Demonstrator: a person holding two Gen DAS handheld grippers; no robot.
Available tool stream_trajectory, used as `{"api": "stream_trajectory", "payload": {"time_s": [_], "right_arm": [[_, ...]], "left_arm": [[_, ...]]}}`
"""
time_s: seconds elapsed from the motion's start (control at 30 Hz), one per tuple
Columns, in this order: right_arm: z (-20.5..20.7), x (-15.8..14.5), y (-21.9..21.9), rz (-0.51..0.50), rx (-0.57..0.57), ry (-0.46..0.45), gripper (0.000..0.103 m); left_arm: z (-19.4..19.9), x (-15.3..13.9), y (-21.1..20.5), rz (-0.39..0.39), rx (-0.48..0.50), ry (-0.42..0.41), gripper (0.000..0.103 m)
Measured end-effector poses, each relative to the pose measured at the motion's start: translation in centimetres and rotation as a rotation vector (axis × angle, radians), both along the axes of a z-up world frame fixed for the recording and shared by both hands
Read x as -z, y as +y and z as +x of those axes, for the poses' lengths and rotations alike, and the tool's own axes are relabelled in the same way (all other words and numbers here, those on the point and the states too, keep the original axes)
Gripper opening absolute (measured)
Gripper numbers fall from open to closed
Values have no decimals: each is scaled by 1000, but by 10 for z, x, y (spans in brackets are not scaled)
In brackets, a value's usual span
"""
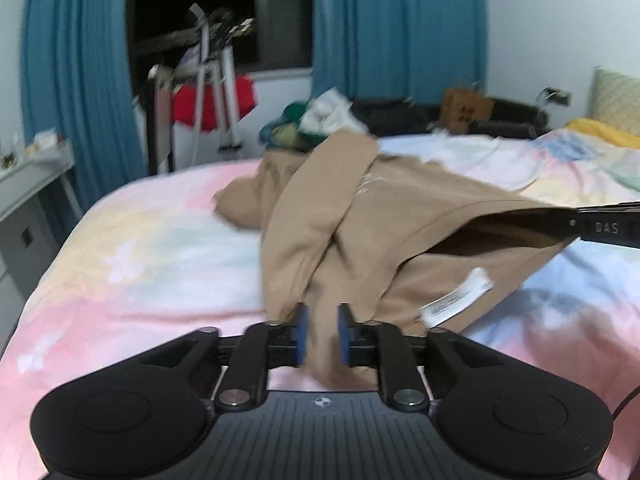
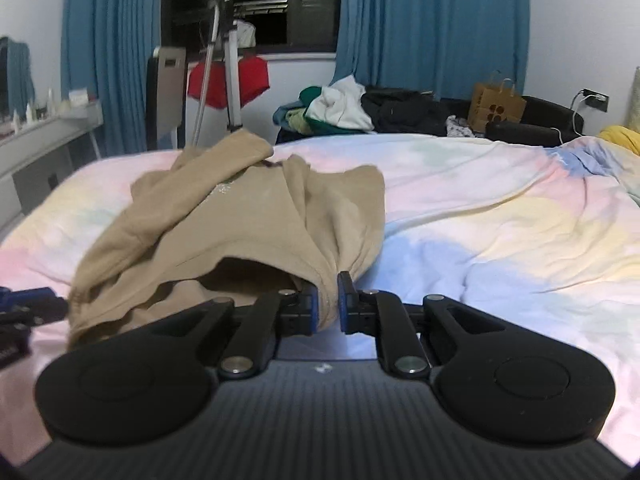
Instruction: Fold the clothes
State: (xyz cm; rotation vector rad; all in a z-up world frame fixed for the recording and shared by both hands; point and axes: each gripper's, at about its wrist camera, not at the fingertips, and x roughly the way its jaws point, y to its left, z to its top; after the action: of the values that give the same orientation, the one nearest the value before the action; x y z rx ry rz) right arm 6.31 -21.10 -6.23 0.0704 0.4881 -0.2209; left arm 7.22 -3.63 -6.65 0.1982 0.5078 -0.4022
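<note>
Two grippers are engaged at the hem of a tan sweatshirt (image 2: 224, 216) lying crumpled on the pastel bed (image 2: 480, 208). The left gripper (image 1: 322, 334) is narrowly parted with cloth bunched between its pads; the right gripper (image 2: 328, 300) is clamped on a hem corner. The hem should be drawn taut and level before laying flat. A paper bag (image 2: 496, 106) is seen beyond, its contents hidden.

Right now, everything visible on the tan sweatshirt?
The tan sweatshirt is a soft, thick-looking knit, crumpled on the pastel bedspread, with one sleeve draped diagonally across the body. The hem gapes open toward the cameras, dark inside. There is a faint pale print on the chest and a white care label near the hem. The right gripper pinches one hem corner and lifts it; hem fabric sits between the left gripper fingers.
</note>
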Motion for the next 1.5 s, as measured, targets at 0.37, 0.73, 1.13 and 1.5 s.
{"api": "stream_trajectory", "payload": {"time_s": [0.37,0.73,1.13,1.5], "right_arm": [[10,13,-7,-1,21,43,12],[14,17,-21,78,51,60,12],[-9,22,-28,134,67,236,12],[1,29,-21,118,62,244,42]], "left_arm": [[27,37,-38,191,64,19,14],[-6,-22,3,-79,7,-147,3],[-59,-6,-4,151,229,-2,3],[-33,15,0,167,96,116,34]]}}
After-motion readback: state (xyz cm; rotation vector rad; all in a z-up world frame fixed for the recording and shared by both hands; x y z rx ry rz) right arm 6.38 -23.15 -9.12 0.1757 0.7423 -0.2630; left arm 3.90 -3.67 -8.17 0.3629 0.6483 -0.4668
